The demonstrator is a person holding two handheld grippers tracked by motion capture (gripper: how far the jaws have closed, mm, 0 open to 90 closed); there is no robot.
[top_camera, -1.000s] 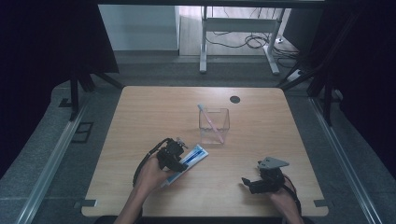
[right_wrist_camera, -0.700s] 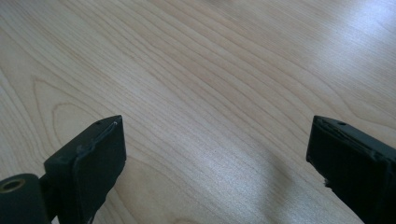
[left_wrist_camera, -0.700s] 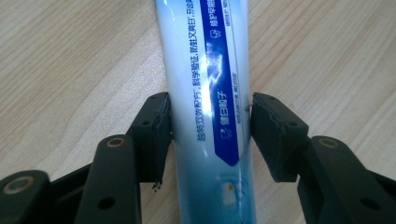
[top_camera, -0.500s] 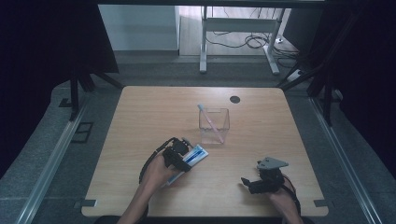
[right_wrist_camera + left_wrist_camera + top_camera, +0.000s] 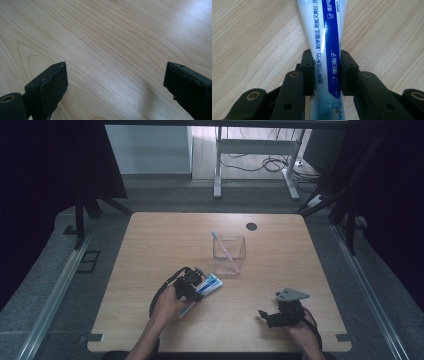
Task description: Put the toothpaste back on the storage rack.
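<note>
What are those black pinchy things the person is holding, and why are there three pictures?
Each hand holds a tool with a two-fingered claw. One picture looks down from above the wooden table; each other picture comes from a small camera riding on one claw. The left claw has just been closing, and its black fingers now squeeze a blue and white toothpaste tube lying on the table. The right claw is wide open with nothing in it, just above bare wood. Farther back stands a clear plastic cup with what looks like a toothbrush leaning inside.
</note>
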